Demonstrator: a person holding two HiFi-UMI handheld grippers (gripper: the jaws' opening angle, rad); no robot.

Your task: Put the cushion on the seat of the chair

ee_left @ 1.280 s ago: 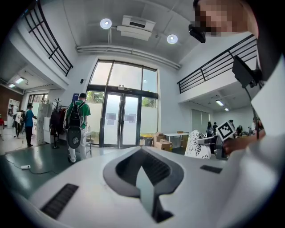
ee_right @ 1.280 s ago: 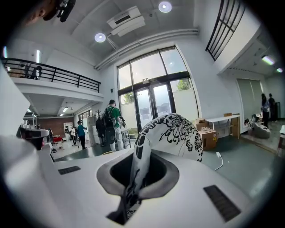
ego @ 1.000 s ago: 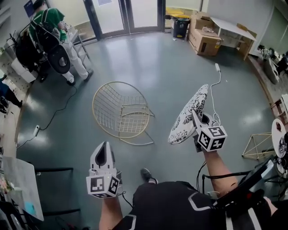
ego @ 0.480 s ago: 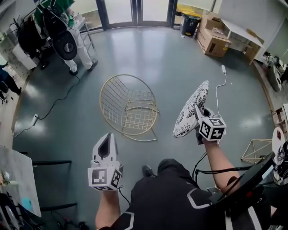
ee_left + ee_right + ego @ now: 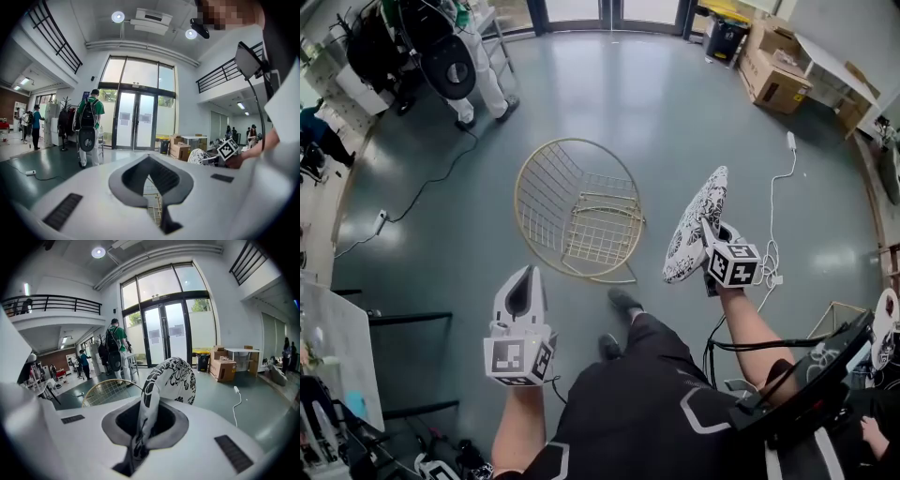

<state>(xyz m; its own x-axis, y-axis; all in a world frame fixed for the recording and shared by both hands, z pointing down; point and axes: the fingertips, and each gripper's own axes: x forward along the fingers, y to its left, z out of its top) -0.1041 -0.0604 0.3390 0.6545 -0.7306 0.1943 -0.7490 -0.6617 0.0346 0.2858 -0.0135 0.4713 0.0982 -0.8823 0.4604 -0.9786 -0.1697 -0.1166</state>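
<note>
Right gripper view: cushion [image 5: 173,376] edge tight within right tool [image 5: 139,437]

The cushion [image 5: 694,230] is showing a white ground under a black floral print. The chair [image 5: 581,220] is gleaming pale gold, its wire forming a square grid. The floor [image 5: 637,103] is shining a dull grey-green. The left claw [image 5: 526,272] and the right claw [image 5: 707,229] are showing white shells with dark grey inner pads, and their marker cubes [image 5: 518,359] are carrying black-and-white squares. The person by the doors [image 5: 89,119] is wearing a green top and white trousers. The cardboard boxes [image 5: 773,70] are showing plain brown.
</note>
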